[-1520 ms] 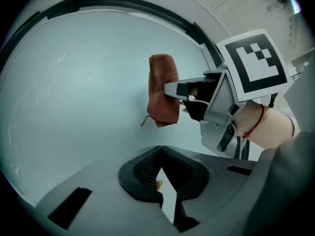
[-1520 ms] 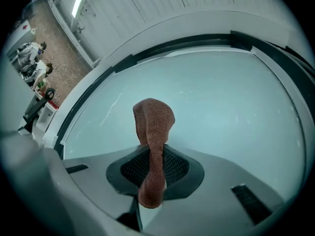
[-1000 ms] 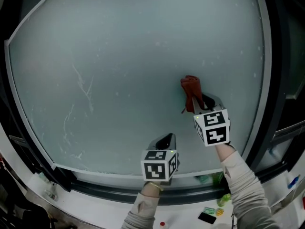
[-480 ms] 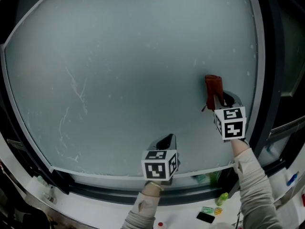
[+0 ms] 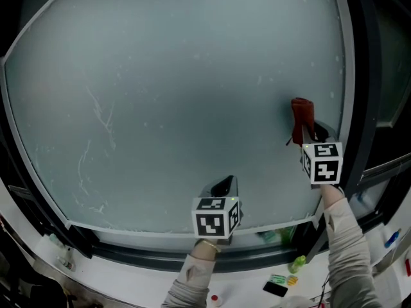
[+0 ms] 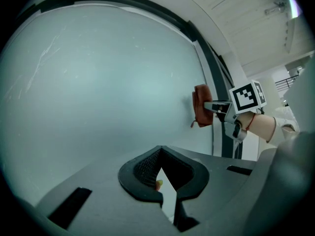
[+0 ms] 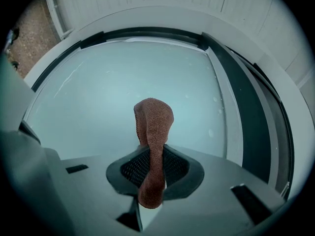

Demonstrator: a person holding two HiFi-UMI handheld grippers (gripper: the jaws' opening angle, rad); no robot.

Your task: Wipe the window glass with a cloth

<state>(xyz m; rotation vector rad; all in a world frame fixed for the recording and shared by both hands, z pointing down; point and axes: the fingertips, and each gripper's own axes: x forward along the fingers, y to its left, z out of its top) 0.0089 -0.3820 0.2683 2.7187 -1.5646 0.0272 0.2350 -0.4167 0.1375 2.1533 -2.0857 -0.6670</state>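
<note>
The window glass (image 5: 180, 88) is a big frosted pane that fills the head view. A red-brown cloth (image 5: 302, 117) presses against it near the pane's right edge, and my right gripper (image 5: 309, 133) is shut on it. In the right gripper view the cloth (image 7: 153, 127) stands up folded from between the jaws of the right gripper (image 7: 153, 173). My left gripper (image 5: 223, 188) rests low at the pane's middle, shut and holding nothing. From the left gripper view, the left gripper (image 6: 162, 181) points at the glass, with the cloth (image 6: 201, 106) off to its right.
A dark window frame (image 5: 359, 108) runs just right of the cloth. Pale streaks (image 5: 96, 120) mark the left part of the glass. On the white sill (image 5: 244, 287) below lie a green bottle (image 5: 298, 264) and a small black item (image 5: 275, 289).
My right gripper has carried the cloth to the right and upward across the glass, close to the right frame. The left gripper has stayed put.
</note>
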